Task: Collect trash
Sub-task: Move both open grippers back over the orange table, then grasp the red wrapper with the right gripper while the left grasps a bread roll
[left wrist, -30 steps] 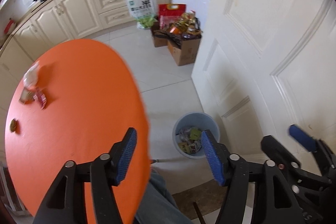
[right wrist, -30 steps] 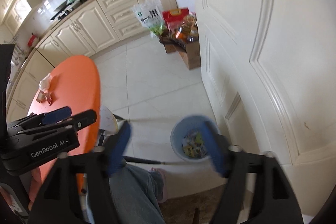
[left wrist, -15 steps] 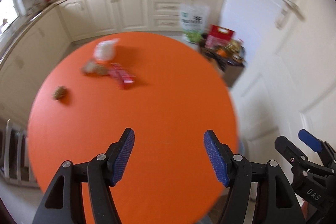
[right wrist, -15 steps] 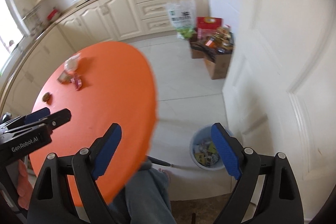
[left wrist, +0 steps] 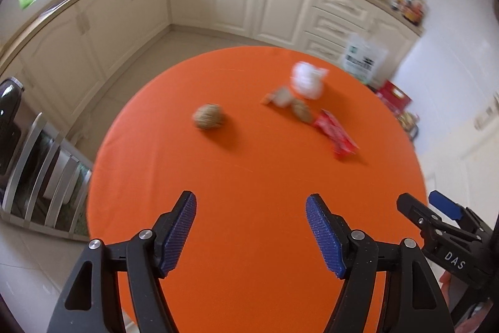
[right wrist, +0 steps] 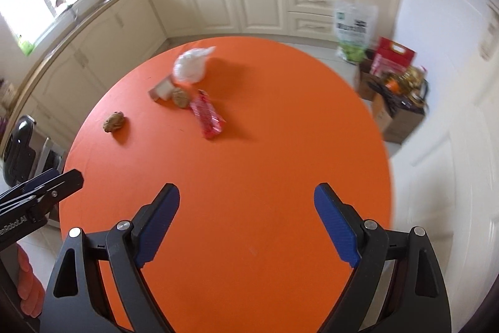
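Trash lies on the far half of a round orange table point(left wrist: 249, 177): a white crumpled bag point(left wrist: 307, 80), a red wrapper point(left wrist: 335, 134), a brown crumpled ball point(left wrist: 208, 116) and small brown scraps point(left wrist: 288, 102). In the right wrist view the bag point(right wrist: 191, 66), wrapper point(right wrist: 207, 114), ball point(right wrist: 114, 122) and scraps point(right wrist: 173, 92) show too. My left gripper point(left wrist: 251, 234) is open and empty above the table's near side. My right gripper point(right wrist: 246, 223) is open and empty, to the right of the left one.
Cream kitchen cabinets point(left wrist: 237, 2) line the back wall. A printed bag point(right wrist: 354, 30), a red box point(right wrist: 393, 58) and a cardboard box of goods point(right wrist: 399, 102) stand on the floor at right. A chair back point(left wrist: 46, 177) stands left of the table. A white door point(right wrist: 461, 145) is at right.
Both grippers have swung left, away from the blue bin by the door, and now face the orange table with its trash. Both stay open and empty.
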{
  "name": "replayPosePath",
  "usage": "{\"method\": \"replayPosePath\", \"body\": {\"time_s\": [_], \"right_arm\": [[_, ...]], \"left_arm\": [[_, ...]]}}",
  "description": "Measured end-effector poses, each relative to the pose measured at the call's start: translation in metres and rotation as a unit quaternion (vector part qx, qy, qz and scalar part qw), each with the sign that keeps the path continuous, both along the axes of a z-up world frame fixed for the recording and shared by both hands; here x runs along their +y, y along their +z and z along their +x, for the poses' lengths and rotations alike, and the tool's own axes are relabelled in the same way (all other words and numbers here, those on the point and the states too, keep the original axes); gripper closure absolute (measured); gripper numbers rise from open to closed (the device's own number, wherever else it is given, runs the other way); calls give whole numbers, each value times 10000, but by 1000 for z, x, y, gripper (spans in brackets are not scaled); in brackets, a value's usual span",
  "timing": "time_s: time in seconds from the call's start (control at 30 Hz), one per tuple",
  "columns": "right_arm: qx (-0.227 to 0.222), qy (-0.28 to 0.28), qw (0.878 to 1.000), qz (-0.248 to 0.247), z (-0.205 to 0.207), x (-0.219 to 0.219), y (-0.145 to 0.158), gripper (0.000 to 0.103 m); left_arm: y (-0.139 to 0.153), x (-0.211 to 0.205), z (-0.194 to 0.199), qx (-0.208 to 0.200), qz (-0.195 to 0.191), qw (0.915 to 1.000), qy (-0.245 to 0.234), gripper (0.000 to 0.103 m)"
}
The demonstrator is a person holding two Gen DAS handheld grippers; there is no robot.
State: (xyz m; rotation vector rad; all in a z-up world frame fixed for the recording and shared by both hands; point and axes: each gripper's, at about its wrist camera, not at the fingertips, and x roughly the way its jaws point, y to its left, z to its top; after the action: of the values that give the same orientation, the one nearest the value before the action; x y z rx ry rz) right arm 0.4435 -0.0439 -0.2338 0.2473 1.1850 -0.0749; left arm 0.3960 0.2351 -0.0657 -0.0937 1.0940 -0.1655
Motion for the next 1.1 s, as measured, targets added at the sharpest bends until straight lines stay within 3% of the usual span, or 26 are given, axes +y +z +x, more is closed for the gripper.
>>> {"method": "replayPosePath", "body": {"time_s": [0.23, 0.5, 0.7, 0.87, 0.97, 1.07, 1.1], "right_arm": [[256, 307, 9992, -20, 71, 20, -33, 13], [606, 577, 9965, 28, 120, 27, -71, 19], [833, 564, 9949, -105, 129, 26, -88, 46], [715, 688, 9948, -244, 131, 32, -88, 76], [677, 780, 9941, -344, 129, 35, -88, 79], [623, 782, 9946, -275, 125, 35, -87, 80], [618, 771, 9948, -236, 124, 35, -87, 81]], "left_arm": [[-21, 34, 58, 321, -110, 9989, 336, 35], [-51, 43, 124, 683, -156, 9971, 287, 35], [-66, 51, 150, 872, -232, 9954, 312, 35], [-75, 57, 165, 1103, -392, 9926, 316, 35], [-78, 56, 166, 1049, -365, 9932, 362, 37], [-78, 52, 170, 899, -229, 9952, 320, 53], [-78, 50, 170, 853, -110, 9958, 313, 76]]}}
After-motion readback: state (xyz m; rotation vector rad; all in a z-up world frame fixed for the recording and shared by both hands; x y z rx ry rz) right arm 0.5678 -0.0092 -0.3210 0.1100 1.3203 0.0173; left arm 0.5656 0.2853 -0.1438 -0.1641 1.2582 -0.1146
